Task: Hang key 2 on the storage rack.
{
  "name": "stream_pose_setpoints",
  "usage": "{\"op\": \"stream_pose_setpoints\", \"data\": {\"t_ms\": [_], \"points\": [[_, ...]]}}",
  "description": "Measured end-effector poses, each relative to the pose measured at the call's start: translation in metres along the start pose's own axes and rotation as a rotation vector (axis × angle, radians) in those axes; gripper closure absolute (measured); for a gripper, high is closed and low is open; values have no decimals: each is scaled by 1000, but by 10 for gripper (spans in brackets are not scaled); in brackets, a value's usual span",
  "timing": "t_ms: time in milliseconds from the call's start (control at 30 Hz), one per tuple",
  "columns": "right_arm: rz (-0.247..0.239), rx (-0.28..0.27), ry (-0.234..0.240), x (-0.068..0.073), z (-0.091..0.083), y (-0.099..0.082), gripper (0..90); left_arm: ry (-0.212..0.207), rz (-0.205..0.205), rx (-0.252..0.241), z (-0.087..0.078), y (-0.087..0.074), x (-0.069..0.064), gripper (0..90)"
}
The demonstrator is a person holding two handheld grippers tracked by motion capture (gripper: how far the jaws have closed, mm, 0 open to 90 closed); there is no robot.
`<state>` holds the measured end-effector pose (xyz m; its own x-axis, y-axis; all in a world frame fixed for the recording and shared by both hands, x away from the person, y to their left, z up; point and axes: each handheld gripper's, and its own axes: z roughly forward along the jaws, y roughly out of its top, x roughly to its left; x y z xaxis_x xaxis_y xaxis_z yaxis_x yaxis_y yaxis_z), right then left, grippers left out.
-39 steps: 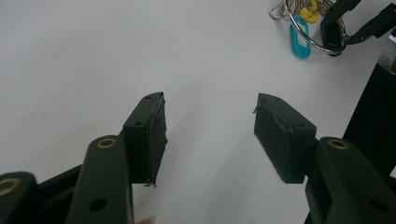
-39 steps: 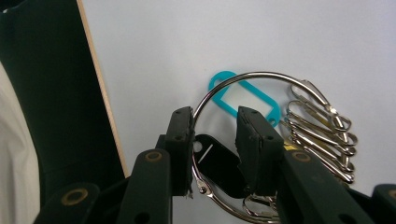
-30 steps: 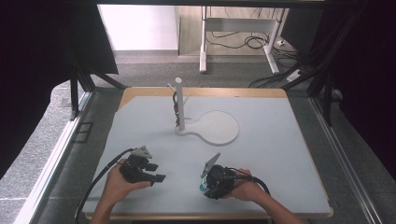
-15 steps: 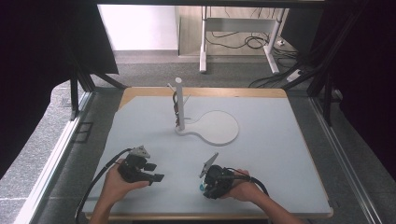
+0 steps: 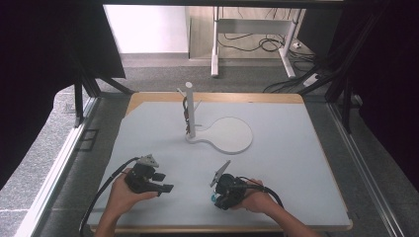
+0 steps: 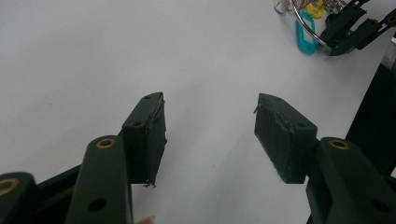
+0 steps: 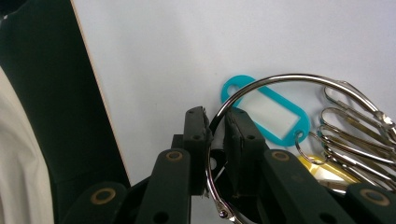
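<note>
Little has shifted since earlier: both grippers remain near the table's front edge, well short of the stand [image 5: 190,111]. Our right gripper [image 7: 215,135] is clamped on the key ring [image 7: 280,81], teal tag [image 7: 266,114] dangling. Left gripper [image 6: 209,128] gapes empty. We judge hanging it requires a firm pinch and level carry toward the stand.

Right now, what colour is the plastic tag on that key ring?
Turquoise blue with a white label; the tag on the key ring shows best in the right gripper view.
</note>
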<state>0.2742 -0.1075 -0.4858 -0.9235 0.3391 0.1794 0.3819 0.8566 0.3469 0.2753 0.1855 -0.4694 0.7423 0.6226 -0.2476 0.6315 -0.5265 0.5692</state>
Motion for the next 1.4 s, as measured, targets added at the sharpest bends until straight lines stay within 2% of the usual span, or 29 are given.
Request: {"op": "stream_pose_setpoints", "data": {"t_ms": [267, 333, 567, 933, 1100, 1400], "points": [[16, 2, -9, 0, 0, 0, 831, -2, -2, 1, 0, -1, 1, 435], [23, 8, -2, -1, 0, 1, 858, -2, -3, 2, 0, -1, 1, 435], [38, 22, 34, -4, -3, 2, 866, -3, -11, -5, -1, -3, 4, 435], [69, -47, 88, -12, -28, 8, 868, -4, -9, -4, -2, -3, 4, 434], [87, -52, 90, -16, -42, 9, 869, -4, -12, -4, -2, -4, 5, 434], [100, -39, 68, -25, -65, 13, 871, -5, -15, -7, -3, -4, 6, 433]]}}
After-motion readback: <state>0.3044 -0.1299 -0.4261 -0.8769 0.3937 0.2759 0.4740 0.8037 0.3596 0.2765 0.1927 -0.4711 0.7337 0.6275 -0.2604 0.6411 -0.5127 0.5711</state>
